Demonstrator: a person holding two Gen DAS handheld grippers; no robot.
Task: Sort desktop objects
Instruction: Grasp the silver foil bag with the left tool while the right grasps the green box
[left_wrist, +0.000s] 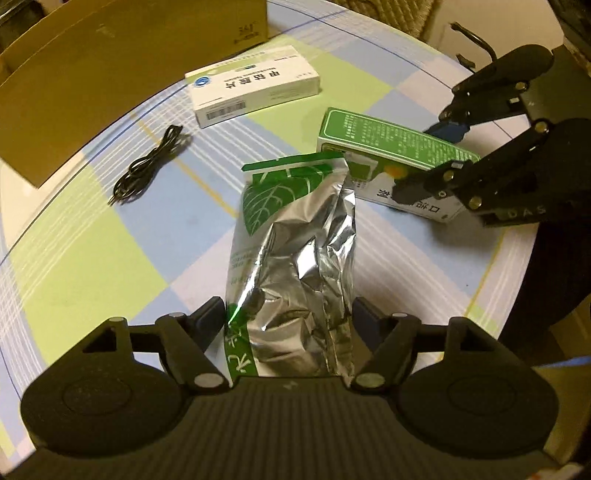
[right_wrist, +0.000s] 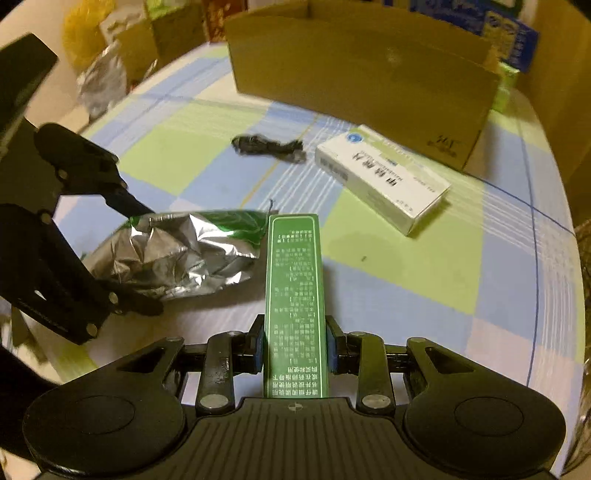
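My left gripper (left_wrist: 290, 319) is shut on a crumpled silver foil bag with a green leaf print (left_wrist: 295, 254), which sticks forward between its fingers. The same foil bag (right_wrist: 173, 251) lies to the left in the right wrist view, with the left gripper (right_wrist: 140, 258) around its near end. My right gripper (right_wrist: 294, 347) is shut on a green and white box (right_wrist: 294, 295), held by its narrow sides. In the left wrist view that green box (left_wrist: 384, 155) sits just right of the bag's tip, with the right gripper (left_wrist: 424, 158) clamped on it.
A white medicine box (left_wrist: 255, 85) (right_wrist: 384, 177) lies farther back on the checked tablecloth (left_wrist: 92, 258). A coiled black cable (left_wrist: 147, 166) (right_wrist: 269, 146) rests to its left. A large open cardboard box (left_wrist: 110, 74) (right_wrist: 362, 70) stands behind them. More boxes and a bag sit beyond the table.
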